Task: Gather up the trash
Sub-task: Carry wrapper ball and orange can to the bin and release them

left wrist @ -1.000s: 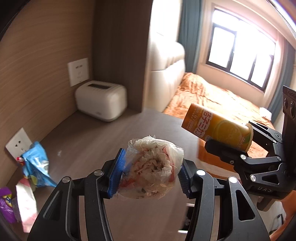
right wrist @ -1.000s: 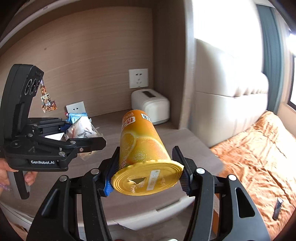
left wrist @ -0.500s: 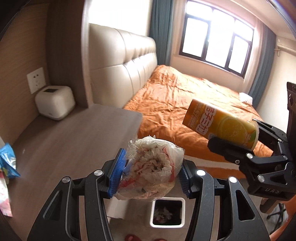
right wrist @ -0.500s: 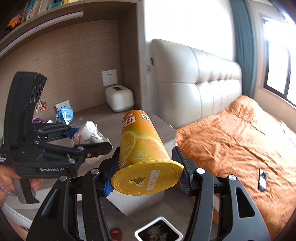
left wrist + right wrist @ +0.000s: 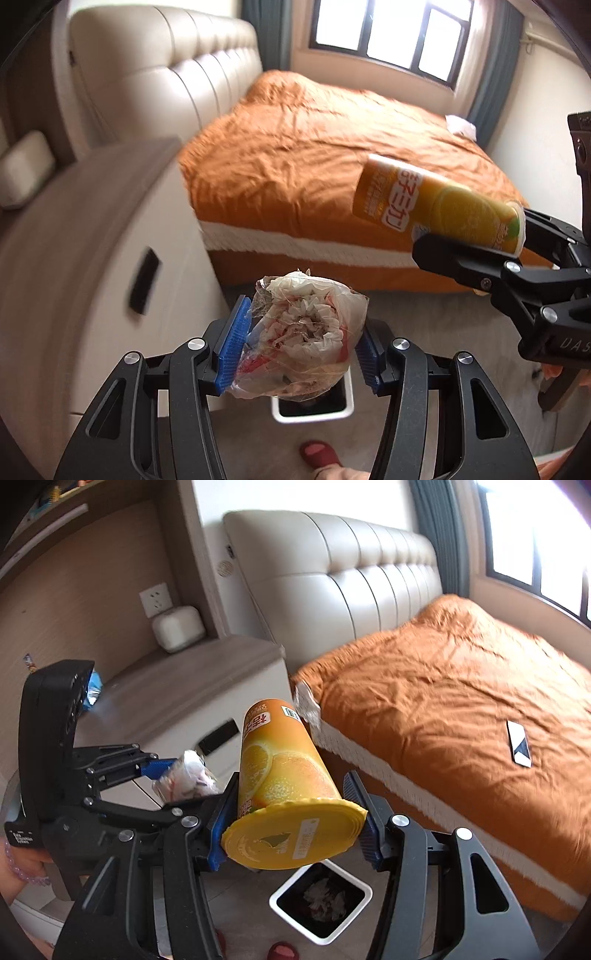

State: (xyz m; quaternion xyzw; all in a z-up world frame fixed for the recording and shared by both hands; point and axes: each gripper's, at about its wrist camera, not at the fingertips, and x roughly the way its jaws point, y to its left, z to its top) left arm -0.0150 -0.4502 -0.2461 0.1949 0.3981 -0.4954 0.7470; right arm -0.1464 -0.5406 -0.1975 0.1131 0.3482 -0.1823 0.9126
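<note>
My left gripper (image 5: 299, 349) is shut on a crumpled clear plastic bag (image 5: 303, 343) of trash and holds it in the air above a white square trash bin (image 5: 314, 406) on the floor. The bag also shows in the right wrist view (image 5: 186, 779). My right gripper (image 5: 293, 823) is shut on an orange juice cup (image 5: 280, 775) with a yellow lid, tilted, above and to the left of the bin (image 5: 321, 901), which holds some trash. The cup shows at the right of the left wrist view (image 5: 436, 206).
A bed with an orange cover (image 5: 461, 709) fills the right. A white bedside cabinet (image 5: 207, 709) stands left with a white box (image 5: 179, 627) and blue wrapper (image 5: 94, 690) on top. A phone (image 5: 519, 742) lies on the bed. Red slippers (image 5: 317, 452) are on the floor.
Both grippers have swung right and downward, away from the cabinet top, with their loads still held. The bin now lies closer beneath them.
</note>
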